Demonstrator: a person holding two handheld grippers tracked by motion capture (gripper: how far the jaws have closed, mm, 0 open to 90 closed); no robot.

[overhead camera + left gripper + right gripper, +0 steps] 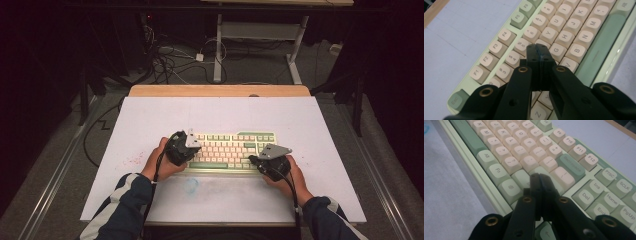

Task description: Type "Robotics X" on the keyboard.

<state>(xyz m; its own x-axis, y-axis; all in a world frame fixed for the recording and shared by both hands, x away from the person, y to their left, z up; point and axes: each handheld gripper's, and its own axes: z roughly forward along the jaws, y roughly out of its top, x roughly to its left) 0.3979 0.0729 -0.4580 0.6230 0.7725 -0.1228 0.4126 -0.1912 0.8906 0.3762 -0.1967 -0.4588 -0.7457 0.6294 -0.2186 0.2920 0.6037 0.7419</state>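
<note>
A pale green keyboard (235, 136) with cream and green keys lies on the white table mat (220, 115). My left gripper (184, 148) hovers over the keyboard's left end, its jaws shut with nothing between them. In the left gripper view the gripper tips (539, 47) sit above the keys around R and F of the keyboard (586, 62). My right gripper (265, 161) is over the right end, also shut and empty. In the right gripper view the tips (539, 176) hang over the green keys near shift and enter on the keyboard (499, 171).
The mat covers a wooden table whose far edge (220, 90) shows bare. A faint blue mark (191, 185) and reddish specks (132, 161) stain the mat. Beyond the table are cables (165, 60) on the floor and a desk frame (260, 35).
</note>
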